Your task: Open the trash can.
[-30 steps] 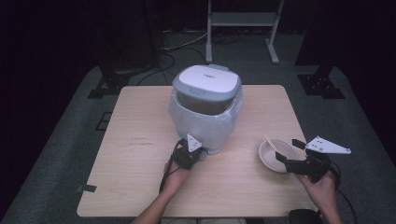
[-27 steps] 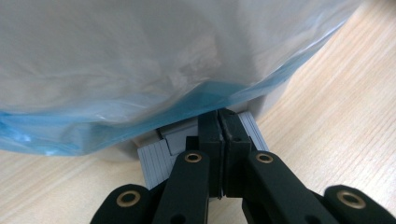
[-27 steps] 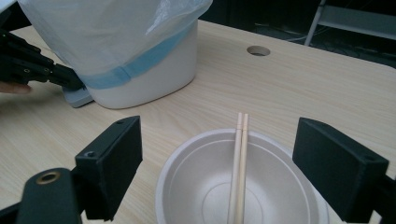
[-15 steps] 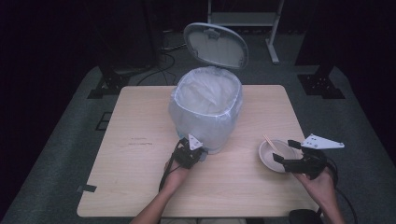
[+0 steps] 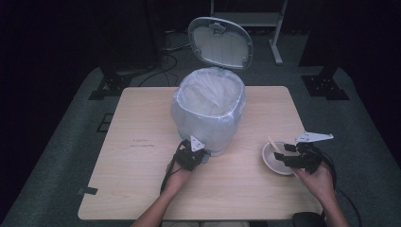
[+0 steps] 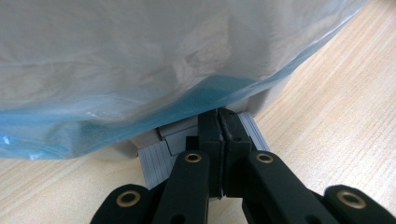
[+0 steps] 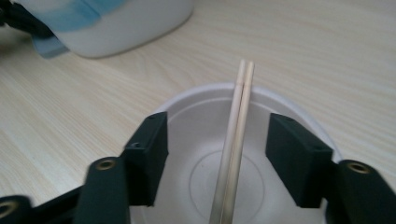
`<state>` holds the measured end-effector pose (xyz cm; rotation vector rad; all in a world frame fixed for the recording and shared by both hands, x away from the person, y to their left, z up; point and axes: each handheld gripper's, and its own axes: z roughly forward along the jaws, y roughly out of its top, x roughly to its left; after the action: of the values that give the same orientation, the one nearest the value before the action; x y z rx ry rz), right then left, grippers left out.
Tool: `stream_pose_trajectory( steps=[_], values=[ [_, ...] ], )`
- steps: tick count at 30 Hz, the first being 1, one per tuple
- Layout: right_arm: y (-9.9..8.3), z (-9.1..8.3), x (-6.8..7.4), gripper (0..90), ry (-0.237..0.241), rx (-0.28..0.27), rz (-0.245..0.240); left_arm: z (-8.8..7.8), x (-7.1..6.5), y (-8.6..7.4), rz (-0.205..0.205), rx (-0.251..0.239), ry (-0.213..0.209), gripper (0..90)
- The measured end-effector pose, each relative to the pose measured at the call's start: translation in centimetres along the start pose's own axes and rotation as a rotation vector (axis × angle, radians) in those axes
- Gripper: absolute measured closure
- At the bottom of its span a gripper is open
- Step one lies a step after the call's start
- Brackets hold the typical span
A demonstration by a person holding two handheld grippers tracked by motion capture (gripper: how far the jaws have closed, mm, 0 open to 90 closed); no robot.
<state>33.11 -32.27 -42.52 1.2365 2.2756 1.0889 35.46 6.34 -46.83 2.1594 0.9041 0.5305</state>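
The left gripper (image 6: 218, 140), jaws shut, presses the pedal (image 6: 161, 154) at the bin (image 5: 208, 113) base, so the lid (image 5: 220, 42) stands open. The right gripper (image 7: 217, 144) has just been closing, its jaws not yet touching the chopsticks (image 7: 236, 140) across the bowl (image 5: 276, 158) on the bench (image 5: 137, 156). Centre both sticks between the pads, then squeeze. The right gripper view shows that gap; the high view shows the raised lid.

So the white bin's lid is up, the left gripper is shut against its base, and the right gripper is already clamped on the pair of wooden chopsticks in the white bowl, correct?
Not quite. The right gripper is not clamped: in the right gripper view its jaws have been closing but stand apart, the pair of wooden chopsticks between them untouched. The rest holds: white bin's lid up, left gripper shut at its base, chopsticks in the white bowl.
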Motion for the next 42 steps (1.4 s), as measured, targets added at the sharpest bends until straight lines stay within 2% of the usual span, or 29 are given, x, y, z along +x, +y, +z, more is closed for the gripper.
stream_pose_trajectory(
  steps=[5, 10, 16, 22, 25, 30, 37, 42],
  values=[
    [-0.1, 1.2, -0.2, 52.5, -0.014, 0.082, -0.008, 0.0, 0.0, 0.0, -0.001, -0.001, 0.0, 89.5],
    [-0.2, 1.7, -0.3, 64.6, -0.036, 0.127, -0.011, 0.0, 0.1, -0.1, -0.006, -0.005, -0.005, 89.5],
    [-0.3, 1.9, -0.5, 78.4, -0.034, 0.156, -0.007, 0.0, 0.1, -0.1, -0.007, -0.005, -0.006, 89.5],
    [0.0, 1.6, -0.4, 79.0, -0.021, 0.165, -0.012, 0.0, 0.1, -0.1, -0.009, -0.008, -0.005, 89.5],
    [0.4, 1.0, -0.2, 79.1, -0.01, 0.148, -0.005, 0.0, 0.1, -0.1, -0.007, -0.009, -0.004, 89.5],
    [1.2, 0.2, 0.3, 79.2, 0.014, 0.124, -0.022, 0.0, 0.1, 0.0, -0.002, -0.003, -0.002, 89.4],
    [2.7, -1.3, 1.2, 79.2, 0.067, 0.085, -0.024, 0.0, 0.0, -0.3, -0.004, -0.017, 0.003, 89.5],
    [3.9, -2.3, 1.7, 79.2, 0.083, 0.062, -0.037, 0.0, 0.0, -0.3, -0.006, -0.016, -0.002, 89.5]
  ],
)
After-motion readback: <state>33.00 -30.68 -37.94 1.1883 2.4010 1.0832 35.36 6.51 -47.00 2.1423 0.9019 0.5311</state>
